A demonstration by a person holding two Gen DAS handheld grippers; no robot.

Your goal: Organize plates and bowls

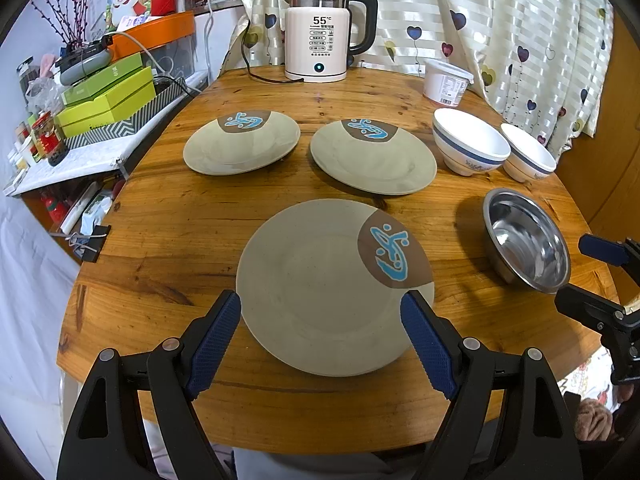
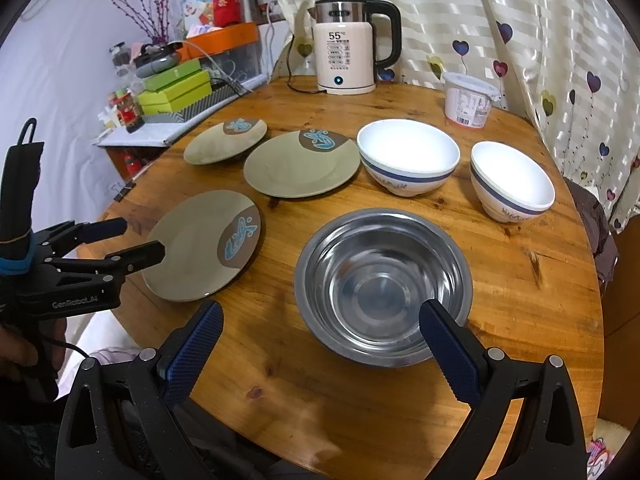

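Three beige plates with a brown patch and blue mark lie on the round wooden table: a near one (image 1: 320,292) (image 2: 200,248), a back left one (image 1: 242,142) (image 2: 224,142) and a back middle one (image 1: 372,160) (image 2: 300,168). Two white bowls with blue bands (image 1: 468,142) (image 1: 528,158) (image 2: 408,156) (image 2: 512,180) stand at the right. A steel bowl (image 1: 524,240) (image 2: 380,280) sits near the front right. My left gripper (image 1: 320,308) (image 2: 132,240) is open, its fingers either side of the near plate's front edge. My right gripper (image 2: 320,320) (image 1: 592,264) is open over the steel bowl's near rim.
A white electric kettle (image 1: 318,32) (image 2: 346,46) with its cord stands at the table's back. A white plastic tub (image 1: 446,82) (image 2: 468,100) stands at the back right by the curtain. A cluttered shelf with green boxes (image 1: 108,96) adjoins the table's left edge.
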